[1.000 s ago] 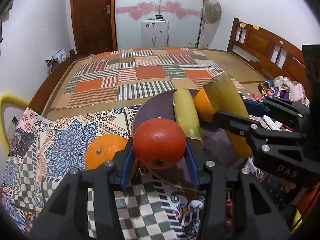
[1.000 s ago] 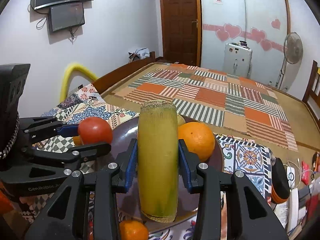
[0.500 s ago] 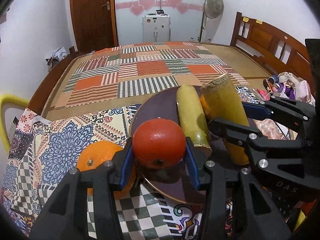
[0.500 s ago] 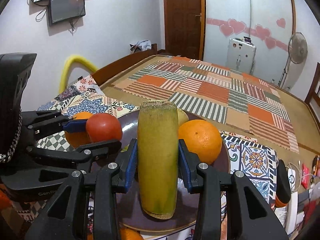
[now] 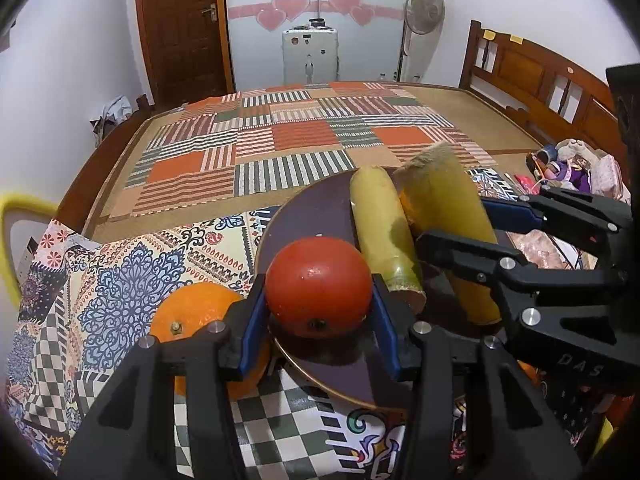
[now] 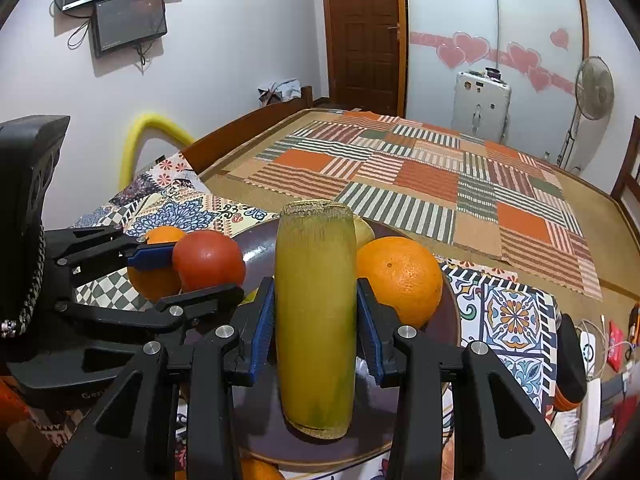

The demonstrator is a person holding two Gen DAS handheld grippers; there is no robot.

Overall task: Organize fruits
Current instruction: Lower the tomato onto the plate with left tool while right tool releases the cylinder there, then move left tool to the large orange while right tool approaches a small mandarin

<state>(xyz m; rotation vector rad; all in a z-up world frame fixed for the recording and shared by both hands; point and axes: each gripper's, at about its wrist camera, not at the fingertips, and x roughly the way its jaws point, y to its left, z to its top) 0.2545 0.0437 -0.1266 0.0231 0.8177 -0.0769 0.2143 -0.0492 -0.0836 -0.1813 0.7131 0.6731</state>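
My left gripper [image 5: 318, 308] is shut on a red tomato [image 5: 318, 286] and holds it over the near rim of a dark round plate [image 5: 312, 212]. My right gripper [image 6: 316, 320] is shut on a yellow-green sugarcane piece [image 6: 316, 320], its lower end low over the plate [image 6: 450, 320]. A second sugarcane piece [image 5: 380, 232] lies on the plate. An orange [image 6: 400, 276] sits on the plate beside the right gripper. Another orange [image 5: 192, 312] lies on the patterned cloth left of the plate. The tomato also shows in the right wrist view [image 6: 208, 260].
The plate stands on a patterned tablecloth [image 5: 120, 272] at the foot of a bed with a striped patchwork mat [image 5: 288, 140]. Clutter of toys and small items [image 5: 568, 160] lies at the right. A further orange [image 6: 260, 470] lies by the plate's near rim.
Both grippers have moved forward over the plate with their loads. The sugarcane piece has come lower toward the plate. The tomato is further over the rim.
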